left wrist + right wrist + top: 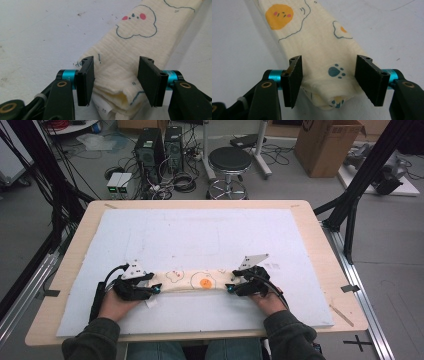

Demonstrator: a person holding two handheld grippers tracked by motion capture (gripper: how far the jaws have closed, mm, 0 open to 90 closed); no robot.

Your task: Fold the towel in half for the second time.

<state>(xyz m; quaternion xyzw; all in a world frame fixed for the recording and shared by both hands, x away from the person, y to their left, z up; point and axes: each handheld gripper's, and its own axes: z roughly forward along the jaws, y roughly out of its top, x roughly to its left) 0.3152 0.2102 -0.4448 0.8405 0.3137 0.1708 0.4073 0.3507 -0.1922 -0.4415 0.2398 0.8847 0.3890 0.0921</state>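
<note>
A cream cloth (192, 281), folded into a long narrow strip, lies across the near middle of the white mat (200, 230). It is printed with a cloud face (136, 23), an orange face (279, 13) and a blue paw (335, 71). My left gripper (156, 289) stands at the strip's left end. In the left gripper view this gripper (115, 75) straddles the bunched end with its jaws apart, open. My right gripper (231, 288) is at the strip's right end. In the right gripper view it (328, 77) is open too, with the folded end between its jaws.
The mat covers most of a wooden table (320, 250). A white label (102, 107) pokes out under the cloth's left end. Beyond the table stand a black stool (229, 160), computer towers (150, 147) and a cardboard box (325, 142). Black frame posts flank both sides.
</note>
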